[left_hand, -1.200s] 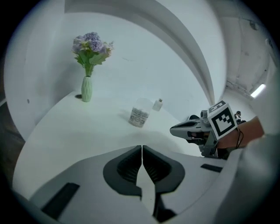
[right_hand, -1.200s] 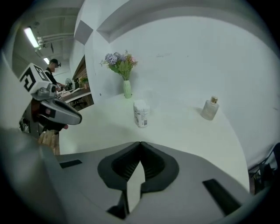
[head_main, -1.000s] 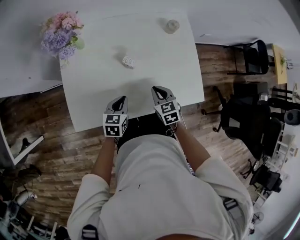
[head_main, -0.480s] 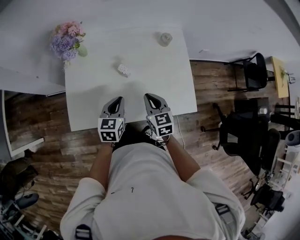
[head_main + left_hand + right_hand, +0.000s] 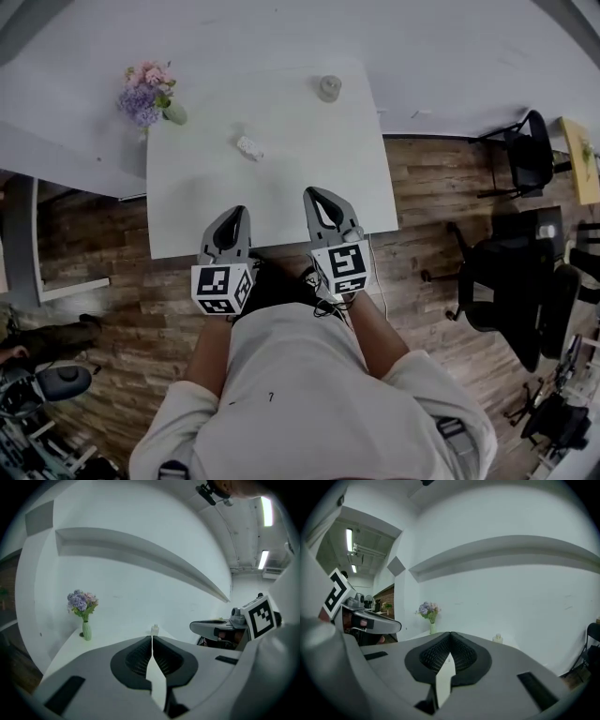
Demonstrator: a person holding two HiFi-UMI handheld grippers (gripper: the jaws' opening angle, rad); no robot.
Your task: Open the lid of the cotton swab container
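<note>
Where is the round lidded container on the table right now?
In the head view the round container stands near the white table's far edge, right of centre, beyond the small white object, with the flower vase off to its left.

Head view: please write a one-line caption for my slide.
Left hand-held gripper and right hand-held gripper, both shut and empty, at a white table's near edge.

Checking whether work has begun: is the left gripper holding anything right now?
No, in the left gripper view the left gripper has its jaws closed together with nothing between them.
</note>
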